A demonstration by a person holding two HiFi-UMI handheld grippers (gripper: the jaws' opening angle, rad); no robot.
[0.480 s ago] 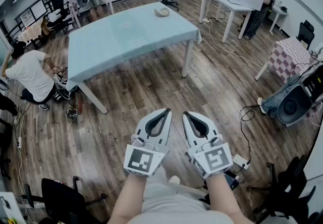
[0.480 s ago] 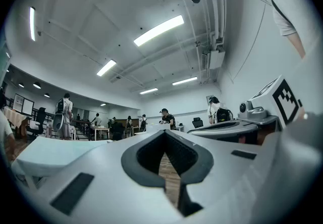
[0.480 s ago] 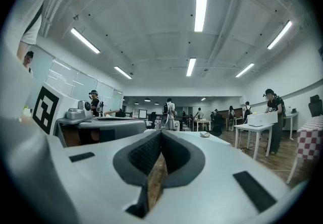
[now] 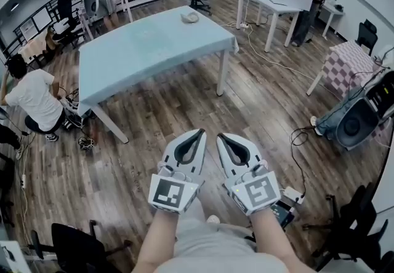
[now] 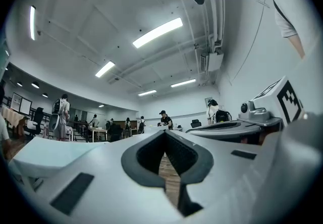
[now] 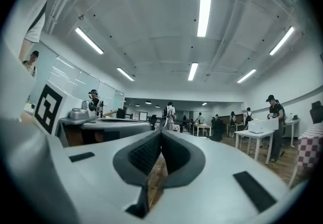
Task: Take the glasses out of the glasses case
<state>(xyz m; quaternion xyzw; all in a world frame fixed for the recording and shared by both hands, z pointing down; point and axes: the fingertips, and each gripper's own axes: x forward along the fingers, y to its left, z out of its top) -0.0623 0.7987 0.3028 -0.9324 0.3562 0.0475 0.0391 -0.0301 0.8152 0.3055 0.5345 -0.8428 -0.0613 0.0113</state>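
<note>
Both grippers are closed and empty, held side by side well short of the table [image 4: 141, 50]. The left gripper [image 4: 201, 133] has its jaws meeting at the tips with nothing between them, and so does the right gripper [image 4: 220, 137].

The pale object that I take for the glasses case [image 4: 189, 17] lies near the table's far edge, close to its far right corner. It is well apart from both grippers.

The main risk is probably that edge. A shut or late-opening jaw arriving from the near side could shove the case across the table's smooth blue cover and off the back. A one-sided grip could spin it. Cables [image 4: 261, 50] trail on the floor beside the table's right side, a trip hazard on the way round.

The case's long axis seems to run roughly along the table's far edge. Its hinge side and opening side are too small to tell.
</note>
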